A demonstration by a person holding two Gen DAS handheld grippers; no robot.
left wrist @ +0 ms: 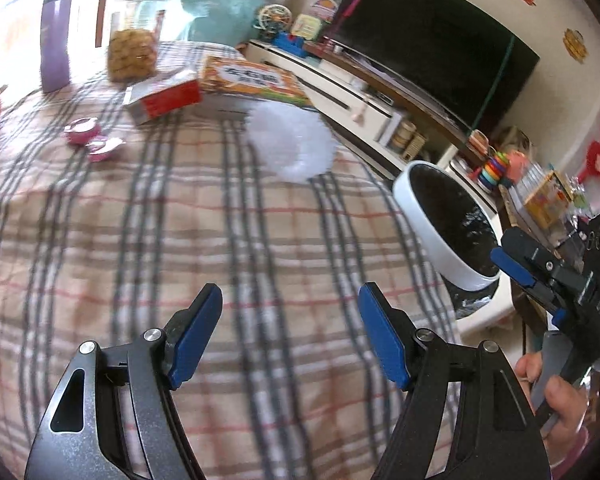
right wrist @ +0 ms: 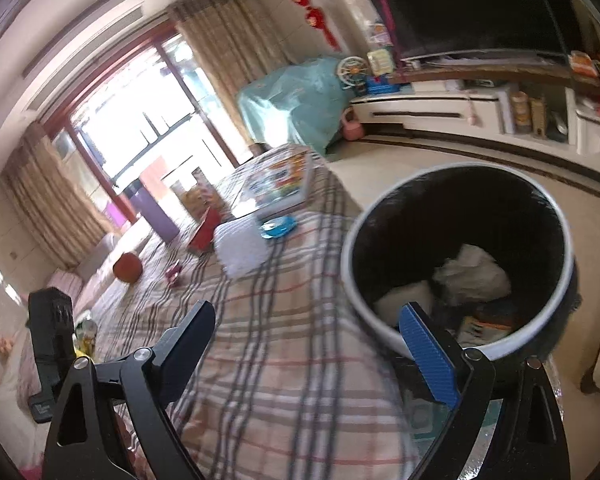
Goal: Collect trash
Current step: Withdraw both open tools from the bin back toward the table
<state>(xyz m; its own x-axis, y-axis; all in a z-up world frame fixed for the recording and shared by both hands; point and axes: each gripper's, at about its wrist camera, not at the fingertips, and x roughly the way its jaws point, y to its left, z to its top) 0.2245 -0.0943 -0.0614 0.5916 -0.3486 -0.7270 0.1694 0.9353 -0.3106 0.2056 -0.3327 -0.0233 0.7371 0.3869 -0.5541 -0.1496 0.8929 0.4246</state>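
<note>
Plaid cloth in beige, grey and red (left wrist: 180, 216) covers the table under both grippers. In the left wrist view, at ten o'clock, stands a tall purple bottle (left wrist: 55, 40), and beside it a clear plastic jar of yellow snacks (left wrist: 134, 46). Below these, at about nine o'clock, lie two small pink wrappers (left wrist: 92, 138), apart from the red-and-white carton (left wrist: 164, 96) and the flat orange box (left wrist: 256, 82) just right of them. At twelve o'clock a crumpled white tissue (left wrist: 290, 142) sits near the table's far edge. The left gripper (left wrist: 290, 334) hangs over the cloth at six o'clock, its blue pads spread wide with nothing between them. At three o'clock the round white bin with a black liner (left wrist: 432, 236) stands just off the table edge. In the right wrist view, the right gripper (right wrist: 312, 340) is likewise wide apart and empty, its right finger over the bin's rim (right wrist: 380, 316); white crumpled paper (right wrist: 476, 272) lies inside.
</note>
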